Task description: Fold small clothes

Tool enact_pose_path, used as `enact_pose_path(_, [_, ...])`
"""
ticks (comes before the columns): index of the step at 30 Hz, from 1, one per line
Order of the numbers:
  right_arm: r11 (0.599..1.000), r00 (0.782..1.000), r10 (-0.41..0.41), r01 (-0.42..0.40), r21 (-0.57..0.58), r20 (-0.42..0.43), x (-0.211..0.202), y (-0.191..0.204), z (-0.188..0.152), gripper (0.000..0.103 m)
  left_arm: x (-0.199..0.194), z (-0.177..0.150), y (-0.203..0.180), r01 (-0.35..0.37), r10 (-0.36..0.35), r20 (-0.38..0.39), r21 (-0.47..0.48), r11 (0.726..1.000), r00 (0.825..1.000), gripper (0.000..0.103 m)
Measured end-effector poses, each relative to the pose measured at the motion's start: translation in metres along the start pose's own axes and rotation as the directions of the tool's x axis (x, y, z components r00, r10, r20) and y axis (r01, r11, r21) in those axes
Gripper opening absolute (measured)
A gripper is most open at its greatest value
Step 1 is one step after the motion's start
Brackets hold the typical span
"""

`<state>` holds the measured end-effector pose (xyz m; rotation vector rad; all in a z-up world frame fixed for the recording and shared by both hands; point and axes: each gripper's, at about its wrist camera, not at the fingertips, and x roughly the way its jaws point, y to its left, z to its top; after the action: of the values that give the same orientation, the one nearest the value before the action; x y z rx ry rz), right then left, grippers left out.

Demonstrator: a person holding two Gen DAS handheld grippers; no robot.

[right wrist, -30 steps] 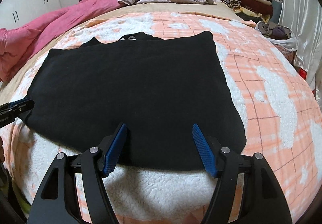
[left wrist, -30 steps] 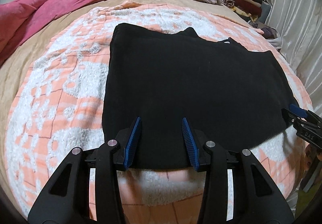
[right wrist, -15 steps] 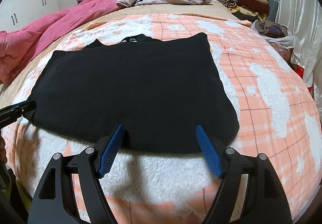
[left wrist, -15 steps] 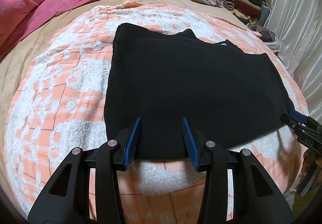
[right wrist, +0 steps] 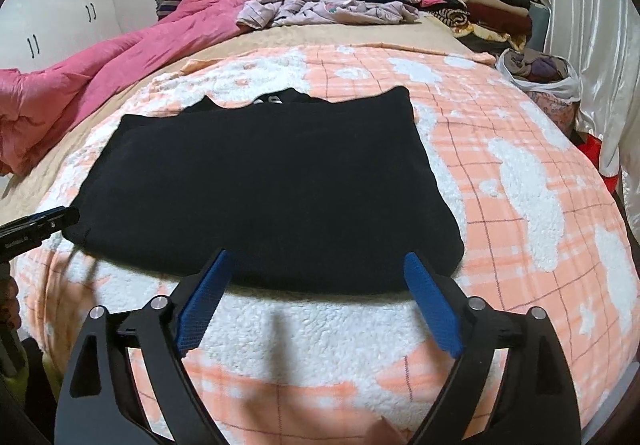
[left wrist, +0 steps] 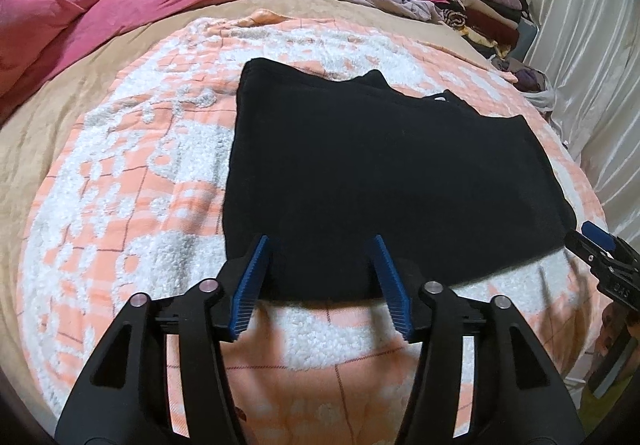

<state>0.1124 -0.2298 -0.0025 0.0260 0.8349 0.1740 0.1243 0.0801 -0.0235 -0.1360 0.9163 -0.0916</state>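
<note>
My left claw [left wrist: 322, 279] hangs over the near hem of the black garment [left wrist: 380, 173]. Its jaws have just been opening and now stand moderately apart, blue pads [left wrist: 250, 285] clear of the cloth, nothing held between them. My right claw [right wrist: 316, 295] sits at the same hem further along. Its jaws have also just been opening and are spread wide, with nothing gripped; the hem lies past the pad tips, apart from them.

The black garment lies flat and spread on the orange-and-white fleece blanket [left wrist: 132, 173] that covers the bed, neckline at the far side, hem toward me. A small white tag shows at the collar [right wrist: 272, 99]. In the left view the right claw's tip sits just beside the garment's near right corner; in the right view the left claw's tip sits just beside the near left corner.

Beyond the blanket: a pink quilt [right wrist: 120, 73] bunched along the left side, a loose heap of pale lilac clothes [right wrist: 320, 11] at the head of the bed, a stack of folded clothes [right wrist: 472, 1] in the far right corner. A plastic bag with clothes [right wrist: 536, 71] sits at the bed's right edge, near the white curtain [right wrist: 580, 25].
</note>
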Motion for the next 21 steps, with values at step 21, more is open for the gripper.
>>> enact_pose_path(21, [0.99, 0.993, 0.097, -0.089, -0.108, 0.071, -0.034, 0.057, 0.005, 0.097, -0.038, 0.001, 0.029, -0.057, 0.061, 0.067, -0.065, 0.996, 0.996, 0.079])
